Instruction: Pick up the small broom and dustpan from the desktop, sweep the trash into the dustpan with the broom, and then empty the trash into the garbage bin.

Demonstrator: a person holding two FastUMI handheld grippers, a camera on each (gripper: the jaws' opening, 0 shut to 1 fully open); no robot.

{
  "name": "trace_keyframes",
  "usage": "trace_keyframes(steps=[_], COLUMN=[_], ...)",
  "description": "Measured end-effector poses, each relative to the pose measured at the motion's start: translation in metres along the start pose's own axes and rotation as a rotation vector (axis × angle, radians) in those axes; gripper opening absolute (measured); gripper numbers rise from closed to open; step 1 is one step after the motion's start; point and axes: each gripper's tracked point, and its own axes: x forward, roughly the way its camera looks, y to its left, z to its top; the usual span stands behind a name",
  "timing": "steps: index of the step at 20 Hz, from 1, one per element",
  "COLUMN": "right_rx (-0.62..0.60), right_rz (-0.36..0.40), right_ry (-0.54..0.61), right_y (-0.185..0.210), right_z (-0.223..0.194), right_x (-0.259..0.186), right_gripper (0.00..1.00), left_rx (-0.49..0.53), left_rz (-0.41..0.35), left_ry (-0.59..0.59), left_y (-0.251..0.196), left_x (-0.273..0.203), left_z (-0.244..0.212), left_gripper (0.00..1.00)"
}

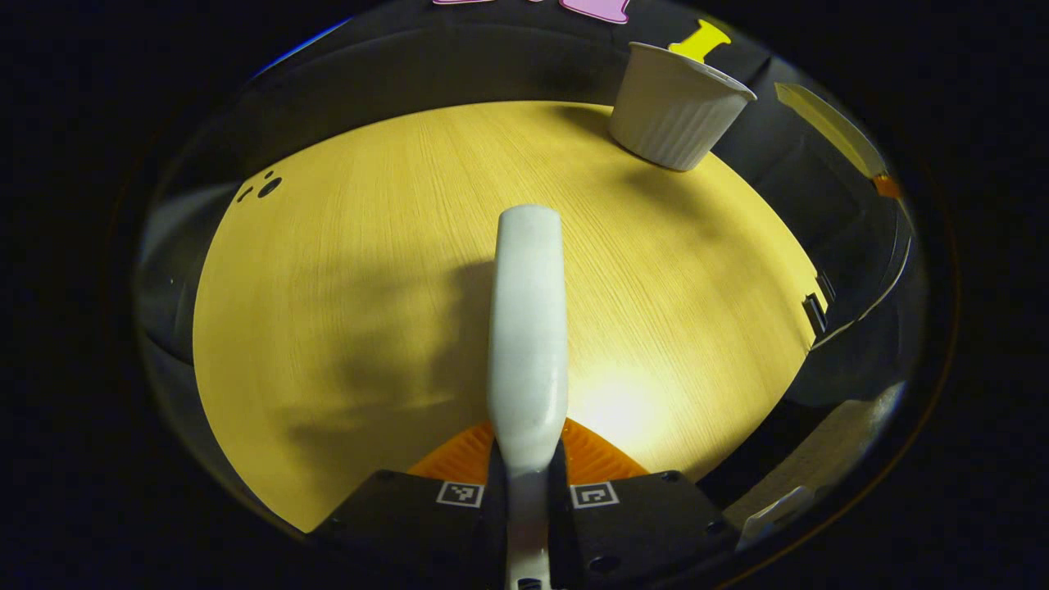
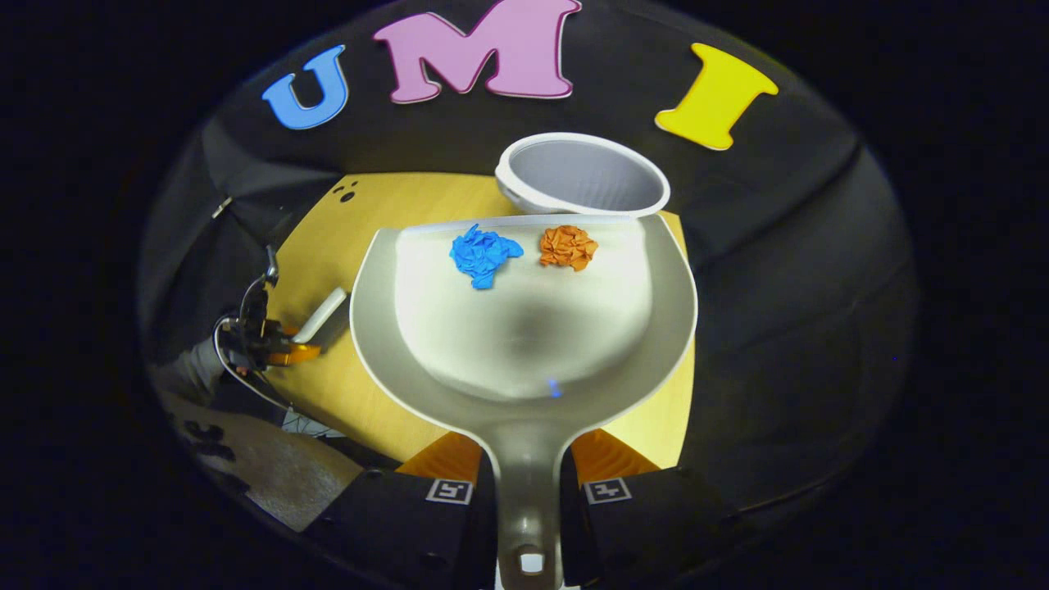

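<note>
My left gripper [image 1: 529, 465] is shut on the white broom [image 1: 529, 328], which points forward over the wooden desktop [image 1: 352, 270]; its bristles are hidden. My right gripper [image 2: 529, 469] is shut on the handle of the white dustpan [image 2: 524, 352], held above the desktop. A blue paper wad [image 2: 483, 255] and an orange paper wad [image 2: 568, 247] lie near the pan's front lip. The white garbage bin [image 2: 583, 176] stands just beyond that lip, its mouth tipped toward me. In the right gripper view the left gripper [image 2: 274, 344] with the broom [image 2: 321, 315] is off to the left.
The ribbed bin [image 1: 677, 106] stands at the desktop's far right corner in the left gripper view. A few small dark holes [image 1: 268, 187] mark the far left of the desktop. Black cloth surrounds the table edges. A sleeve [image 2: 192, 373] shows behind the left gripper.
</note>
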Motion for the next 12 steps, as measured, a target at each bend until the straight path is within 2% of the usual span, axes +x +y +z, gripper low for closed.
trace_keyframes(steps=[7, 12], right_rx=[-0.025, -0.077], right_rz=[-0.145, -0.236], right_ry=[-0.003, 0.072], right_y=[-0.002, -0.001], right_z=[0.020, 0.015], right_x=[0.032, 0.044], right_gripper=[0.34, 0.38], left_rx=[-0.007, -0.031], left_rz=[-0.010, -0.014], left_ry=[-0.008, -0.016], left_y=[0.009, 0.017], left_x=[-0.006, -0.008], left_z=[-0.012, -0.018], left_gripper=[0.24, 0.24])
